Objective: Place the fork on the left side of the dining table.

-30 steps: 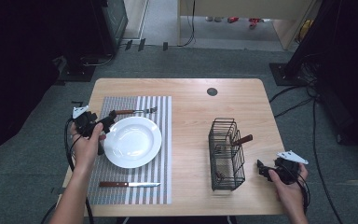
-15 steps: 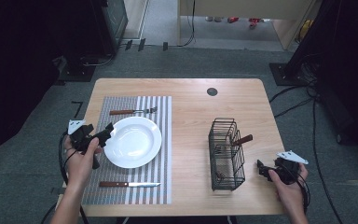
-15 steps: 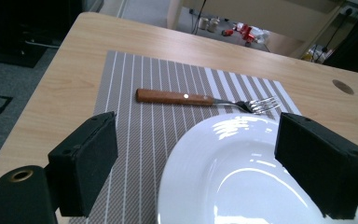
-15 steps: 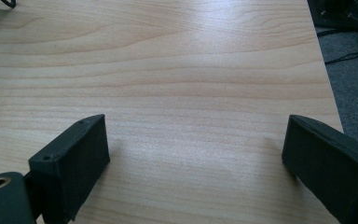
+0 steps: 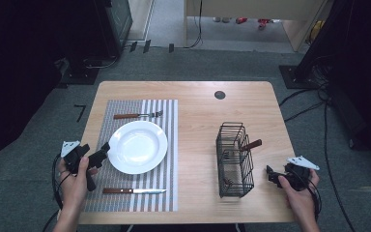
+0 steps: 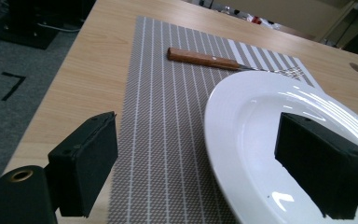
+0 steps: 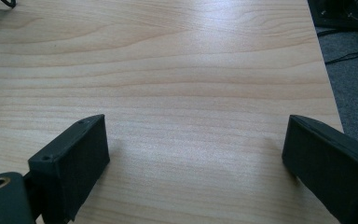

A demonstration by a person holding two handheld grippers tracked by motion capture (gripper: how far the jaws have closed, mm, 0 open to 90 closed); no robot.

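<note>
1 round glossy plate (image 5: 137,146), woven striped placemat (image 5: 140,191)

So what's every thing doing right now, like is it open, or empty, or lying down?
Left gripper: open, at the plate's edge.
Right gripper: open, over bare table.
Plate: empty, on the mat.
Fork: lying flat.
Knife: lying flat.
Basket: upright, a wooden handle sticking out.

table (image 5: 198,101) evenly lit, dark surrounds at 9 and 3 o'clock; glare streaks on plate (image 6: 279,140); near jaws soft, out of focus.
</note>
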